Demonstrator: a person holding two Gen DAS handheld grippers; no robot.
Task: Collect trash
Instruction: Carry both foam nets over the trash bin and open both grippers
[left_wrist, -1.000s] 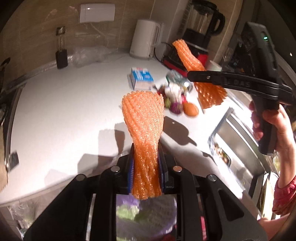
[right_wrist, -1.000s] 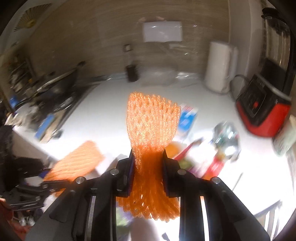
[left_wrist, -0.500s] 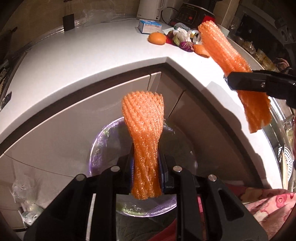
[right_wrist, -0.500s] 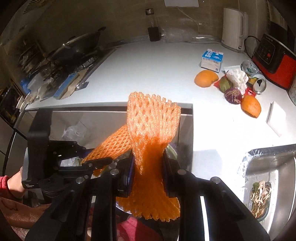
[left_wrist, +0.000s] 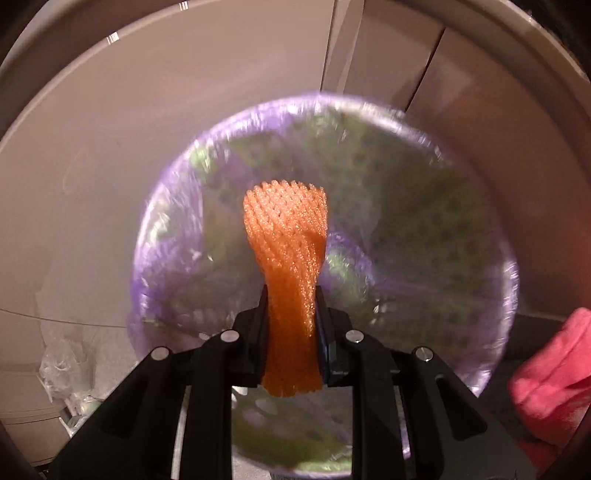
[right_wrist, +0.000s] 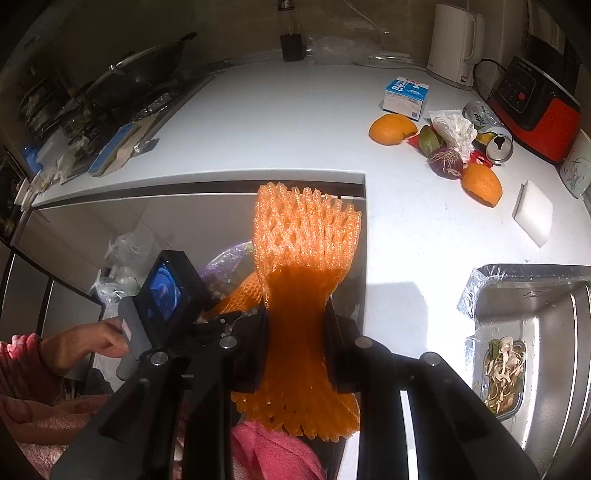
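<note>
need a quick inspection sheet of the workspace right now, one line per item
surface: white counter, lit, sink at its right edge.
job's things: one orange foam net over the purple-lined bin; second foam net above the counter edge.
clutter: two orange peels, milk carton, drink can, crumpled wrapper, white sponge.
grippers: left gripper shut on its net, above the bin; right gripper shut on its net.
cables: black cord between the kettle and the red cooker.
surroundings: pan on the stove, grey cabinet doors, food scraps in the sink.
</note>
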